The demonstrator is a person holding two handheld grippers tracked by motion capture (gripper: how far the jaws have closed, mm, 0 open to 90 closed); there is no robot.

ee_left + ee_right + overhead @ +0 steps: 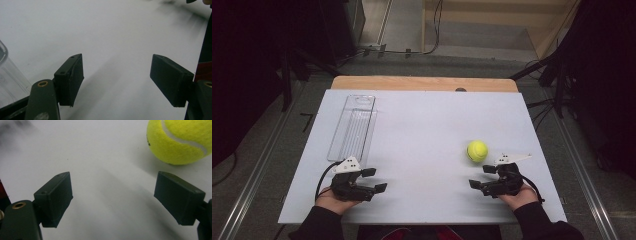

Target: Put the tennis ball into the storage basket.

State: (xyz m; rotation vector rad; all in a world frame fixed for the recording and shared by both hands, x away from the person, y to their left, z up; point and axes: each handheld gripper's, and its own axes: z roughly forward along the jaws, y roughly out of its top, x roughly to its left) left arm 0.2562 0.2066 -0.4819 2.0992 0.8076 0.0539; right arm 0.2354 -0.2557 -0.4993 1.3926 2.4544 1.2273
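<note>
Both jaws of my right gripper stand wide, empty; just beyond, light fuzzy tennis ball wants gripping across its middle.

In the right gripper view, the yellow-green felt tennis ball is cut off by the top and right edges, so only its lower part with one white seam is seen. In the left gripper view, the clear plastic rectangular tray is cut by the left edge and only one rounded corner shows; the far part of the white table surface there is blurred, with dark smears at the top right that cannot be identified. In the high view, the small dark round object at the far table edge is too small to tell. The person's sleeves are cut off by the bottom edge.
</note>
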